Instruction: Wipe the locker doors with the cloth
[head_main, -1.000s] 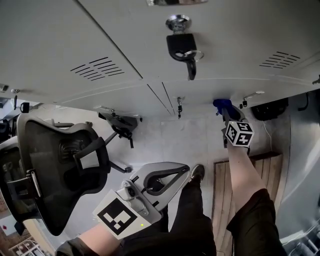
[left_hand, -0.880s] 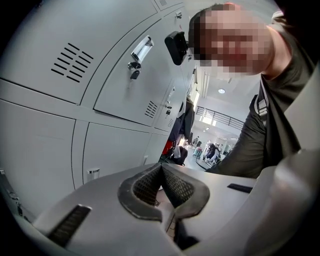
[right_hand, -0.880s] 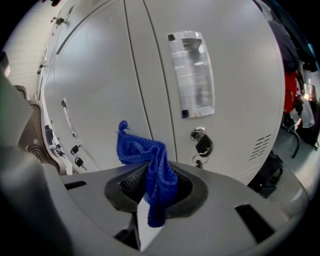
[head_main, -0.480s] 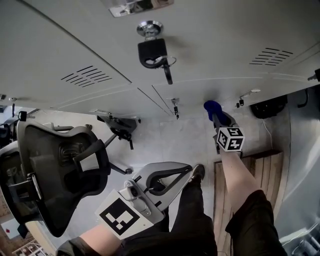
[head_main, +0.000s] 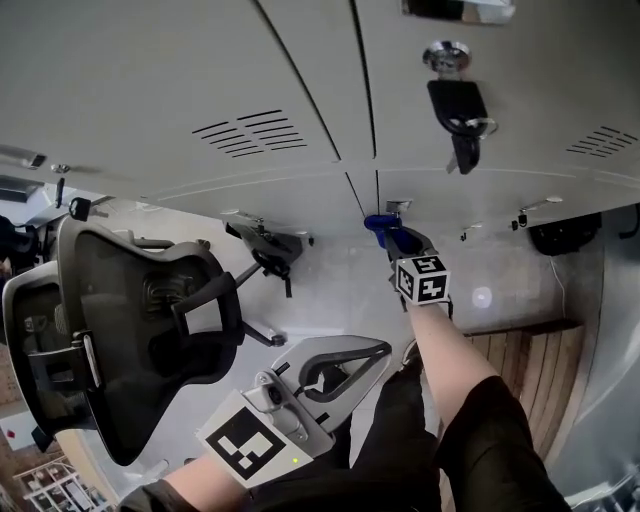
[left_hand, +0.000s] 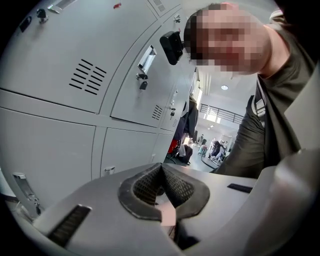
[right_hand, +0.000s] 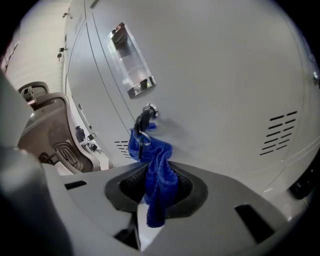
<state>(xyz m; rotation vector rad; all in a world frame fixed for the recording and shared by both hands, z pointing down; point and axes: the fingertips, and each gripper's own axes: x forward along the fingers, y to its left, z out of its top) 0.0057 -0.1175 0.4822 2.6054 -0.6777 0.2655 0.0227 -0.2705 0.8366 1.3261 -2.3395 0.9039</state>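
Grey locker doors fill the upper head view. My right gripper reaches down to a lower door, shut on a blue cloth. In the right gripper view the cloth hangs bunched between the jaws of the right gripper, and its top touches a key that hangs in that door's lock on the locker door. My left gripper hangs low beside the person's leg, shut and holding nothing. In the left gripper view the left gripper points along the row of lockers.
A black office chair stands at the left on the pale floor. An upper door carries a black key in its lock. A clear label holder and vent slots are on the door. Wooden boards lie at the right.
The right gripper has slid left along the lower doors with the cloth, from right of a lock to the lock itself. The head view has swung left. The left gripper has barely moved.
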